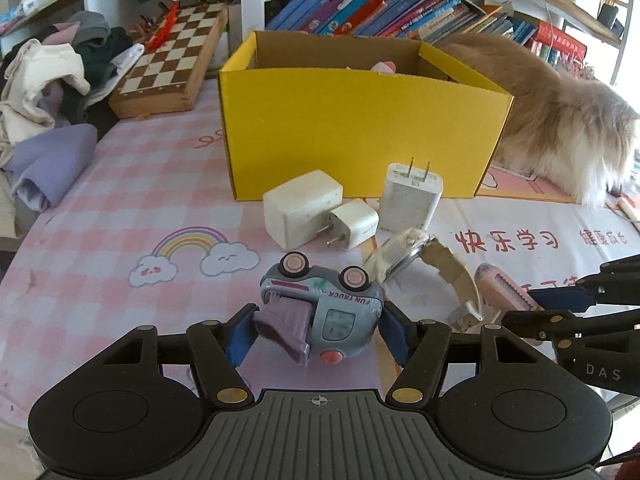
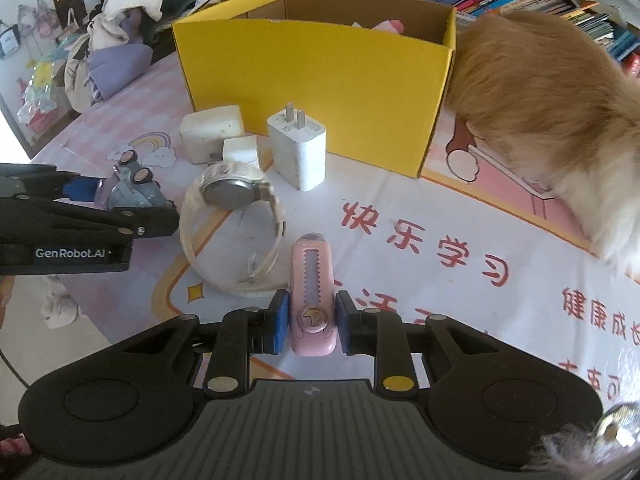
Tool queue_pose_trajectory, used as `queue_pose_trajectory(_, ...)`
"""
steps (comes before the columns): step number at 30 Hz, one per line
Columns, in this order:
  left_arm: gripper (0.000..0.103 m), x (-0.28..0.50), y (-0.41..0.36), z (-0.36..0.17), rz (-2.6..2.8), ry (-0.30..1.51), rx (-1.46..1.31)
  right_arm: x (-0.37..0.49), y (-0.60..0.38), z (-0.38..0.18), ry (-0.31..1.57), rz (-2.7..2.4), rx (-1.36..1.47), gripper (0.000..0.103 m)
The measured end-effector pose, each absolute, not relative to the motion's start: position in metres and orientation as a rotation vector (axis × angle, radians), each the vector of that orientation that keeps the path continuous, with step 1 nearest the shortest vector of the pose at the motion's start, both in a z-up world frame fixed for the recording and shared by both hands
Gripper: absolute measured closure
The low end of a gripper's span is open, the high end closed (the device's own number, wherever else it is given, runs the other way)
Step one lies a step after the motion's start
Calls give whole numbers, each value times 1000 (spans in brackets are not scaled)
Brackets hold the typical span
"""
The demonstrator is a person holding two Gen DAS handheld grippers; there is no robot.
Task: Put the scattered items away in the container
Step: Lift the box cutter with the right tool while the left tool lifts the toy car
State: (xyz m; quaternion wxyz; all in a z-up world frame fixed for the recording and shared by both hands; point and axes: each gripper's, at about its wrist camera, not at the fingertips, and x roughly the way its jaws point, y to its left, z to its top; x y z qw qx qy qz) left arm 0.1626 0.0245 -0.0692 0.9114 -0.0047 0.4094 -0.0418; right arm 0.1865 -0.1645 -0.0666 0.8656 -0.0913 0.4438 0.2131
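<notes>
A grey-blue toy truck (image 1: pixel 336 312) lies upside down, wheels up, and my left gripper (image 1: pixel 316 334) is shut on it just above the pink checked cloth. My right gripper (image 2: pixel 311 320) is shut on a pink utility knife (image 2: pixel 312 280), its blue pads (image 2: pixel 280 322) pressing both sides. The open yellow cardboard box (image 1: pixel 360 128) stands behind, with something pink inside. In front of it sit three white chargers: a big one (image 1: pixel 300 208), a small one (image 1: pixel 356 224) and a tall one (image 1: pixel 410 200) with its prongs up. A pale-strapped watch (image 2: pixel 232 196) lies between the grippers.
A furry orange animal (image 1: pixel 560 112) stands against the box's right side. A chessboard (image 1: pixel 172 68) and a heap of clothes (image 1: pixel 48 92) lie at the back left. Books (image 1: pixel 380 8) fill the shelf behind. The table edge (image 2: pixel 132 344) runs near the left gripper.
</notes>
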Motion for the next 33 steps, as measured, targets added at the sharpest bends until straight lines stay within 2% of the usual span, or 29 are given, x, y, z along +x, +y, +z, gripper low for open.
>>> queue_pose_trajectory(33, 38, 121, 50, -43, -85, 748, -47, 152, -152, -44, 857, 413, -195, 80)
